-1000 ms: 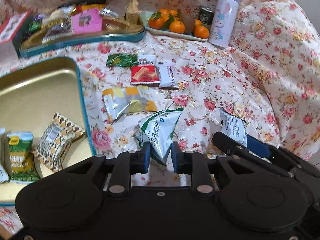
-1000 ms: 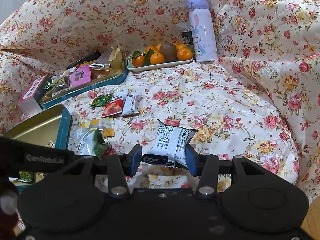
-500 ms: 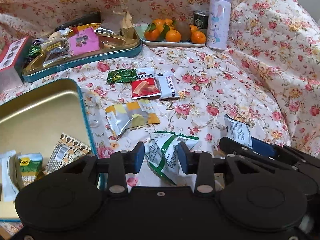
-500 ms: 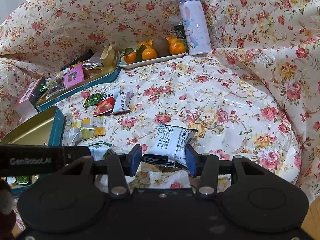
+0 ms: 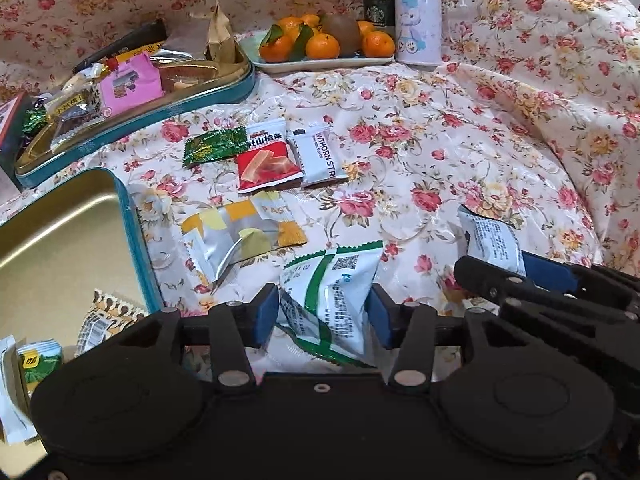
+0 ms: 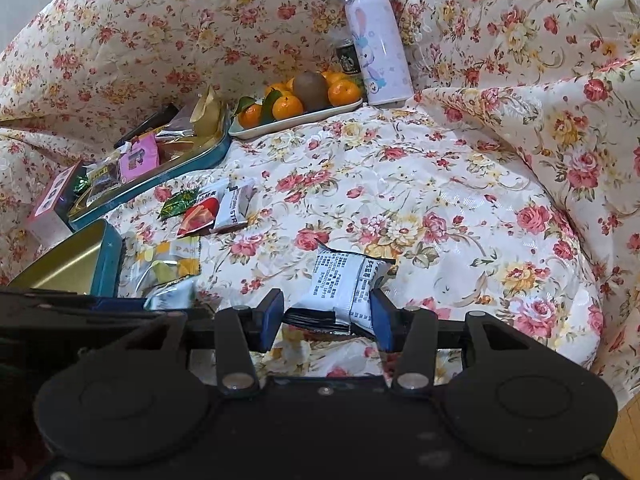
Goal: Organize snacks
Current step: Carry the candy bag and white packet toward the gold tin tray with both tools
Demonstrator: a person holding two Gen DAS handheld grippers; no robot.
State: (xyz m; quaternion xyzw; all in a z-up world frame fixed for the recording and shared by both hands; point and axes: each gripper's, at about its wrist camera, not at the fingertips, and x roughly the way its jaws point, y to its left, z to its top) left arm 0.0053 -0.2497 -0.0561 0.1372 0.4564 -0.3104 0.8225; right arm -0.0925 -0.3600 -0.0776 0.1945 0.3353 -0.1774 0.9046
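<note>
My left gripper (image 5: 322,316) hangs low over the flowered cloth and its jaws are opening. A green-and-white snack packet (image 5: 332,292) lies between the pads, which stand clear of it. To its left sits the gold tin with a teal rim (image 5: 132,232), with a brown patterned packet (image 5: 104,316) and a green one (image 5: 40,364) inside. My right gripper (image 6: 326,316) is shut on a white packet with black print (image 6: 344,284), held just above the cloth. That white packet (image 5: 490,240) also shows at the right of the left wrist view.
Loose on the cloth lie a yellow-silver packet (image 5: 240,236), a red one (image 5: 268,164), a white bar (image 5: 320,156) and a small green wrapper (image 5: 212,148). Behind stand a teal tray of snacks (image 5: 180,104), a fruit plate (image 5: 320,62), a can (image 5: 378,8) and a lilac bottle (image 5: 418,12).
The left jaws have spread wide and let go of the green-and-white packet, which now rests on the cloth. The left gripper has sunk a little. The right gripper keeps its grip.
</note>
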